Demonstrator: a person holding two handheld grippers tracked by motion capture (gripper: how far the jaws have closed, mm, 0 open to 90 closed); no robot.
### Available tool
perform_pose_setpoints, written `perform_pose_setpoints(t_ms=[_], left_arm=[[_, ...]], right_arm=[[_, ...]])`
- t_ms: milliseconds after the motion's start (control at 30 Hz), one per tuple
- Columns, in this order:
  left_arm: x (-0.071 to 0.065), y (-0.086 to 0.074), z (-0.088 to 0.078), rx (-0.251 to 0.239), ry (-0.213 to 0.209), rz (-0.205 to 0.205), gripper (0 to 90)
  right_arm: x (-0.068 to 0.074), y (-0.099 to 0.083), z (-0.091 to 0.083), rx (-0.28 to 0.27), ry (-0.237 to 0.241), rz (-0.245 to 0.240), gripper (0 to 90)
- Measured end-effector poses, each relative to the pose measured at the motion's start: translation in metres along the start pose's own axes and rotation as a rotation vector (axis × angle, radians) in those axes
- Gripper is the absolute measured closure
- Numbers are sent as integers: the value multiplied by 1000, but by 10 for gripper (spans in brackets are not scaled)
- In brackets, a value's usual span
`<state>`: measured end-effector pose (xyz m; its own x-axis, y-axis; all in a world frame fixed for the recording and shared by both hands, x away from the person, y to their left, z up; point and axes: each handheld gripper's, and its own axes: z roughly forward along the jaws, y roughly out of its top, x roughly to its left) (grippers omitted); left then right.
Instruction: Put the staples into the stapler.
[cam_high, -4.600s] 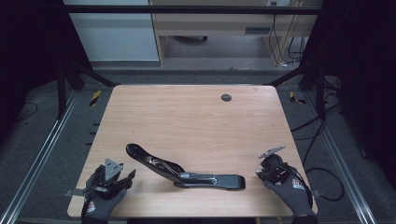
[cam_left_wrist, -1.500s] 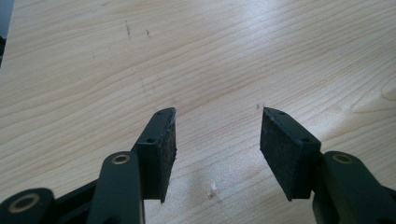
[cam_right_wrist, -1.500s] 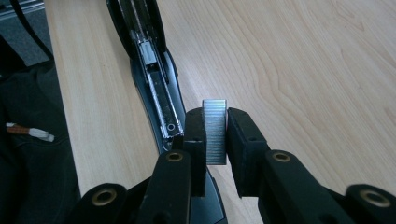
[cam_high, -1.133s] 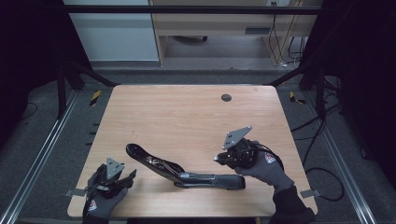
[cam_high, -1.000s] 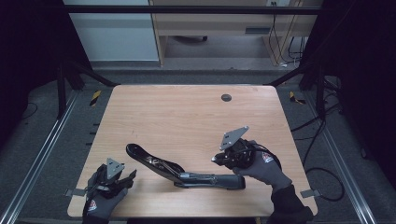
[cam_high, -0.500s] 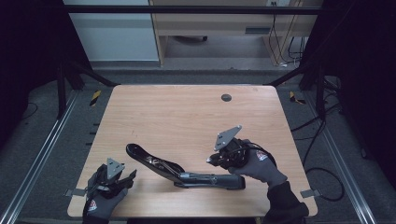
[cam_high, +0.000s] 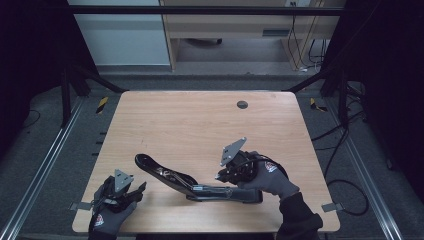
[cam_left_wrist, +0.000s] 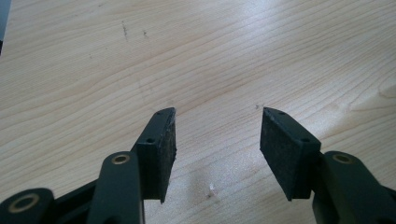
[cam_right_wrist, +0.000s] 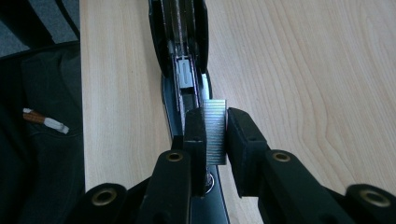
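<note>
Right gripper (cam_right_wrist: 215, 135): jaws clamped on a strip of staples (cam_right_wrist: 215, 128), held just above the stapler (cam_right_wrist: 182, 70), which lies opened out along the near part of the counter (cam_high: 200, 130). In the high view that gripper (cam_high: 226, 176) sits over the stapler's (cam_high: 200, 187) flat base arm, right of its hinge.

Risks as I judge them:
- The strip sits a little right of the open channel (cam_right_wrist: 184, 74). If I lower it like this, it could land on the rail edge, tilt and jam.
- The strip is glued staples, brittle. Too hard a pinch or a twist against the rail could snap it and scatter pieces.
- The stapler is not held down. A push from the strip could slide it toward the near edge, which lies close beside it in the right gripper view, with dark floor beyond.
- The raised top arm (cam_high: 150, 165) angles up to the left; a knock could swing it shut on the channel.

Left gripper (cam_high: 120, 192): jaws apart, nothing between the pads (cam_left_wrist: 163, 140), just bare wood. It rests near the front left corner, apart from the stapler. I could bring it over to steady the base.

Room: tight in front and to the left corner. Farther out the counter is open wood up to a small dark grommet (cam_high: 242, 104) near the far edge.
</note>
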<state>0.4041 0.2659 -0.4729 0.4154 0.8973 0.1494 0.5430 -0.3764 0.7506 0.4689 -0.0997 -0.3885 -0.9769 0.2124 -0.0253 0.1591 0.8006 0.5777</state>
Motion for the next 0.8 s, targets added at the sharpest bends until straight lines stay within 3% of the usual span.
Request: perform_pose_setpoints(t_ms=[800], left_arm=[[0, 0, 0, -2, 1, 1, 454]], right_arm=[[1, -1, 13, 33, 11, -7, 783]])
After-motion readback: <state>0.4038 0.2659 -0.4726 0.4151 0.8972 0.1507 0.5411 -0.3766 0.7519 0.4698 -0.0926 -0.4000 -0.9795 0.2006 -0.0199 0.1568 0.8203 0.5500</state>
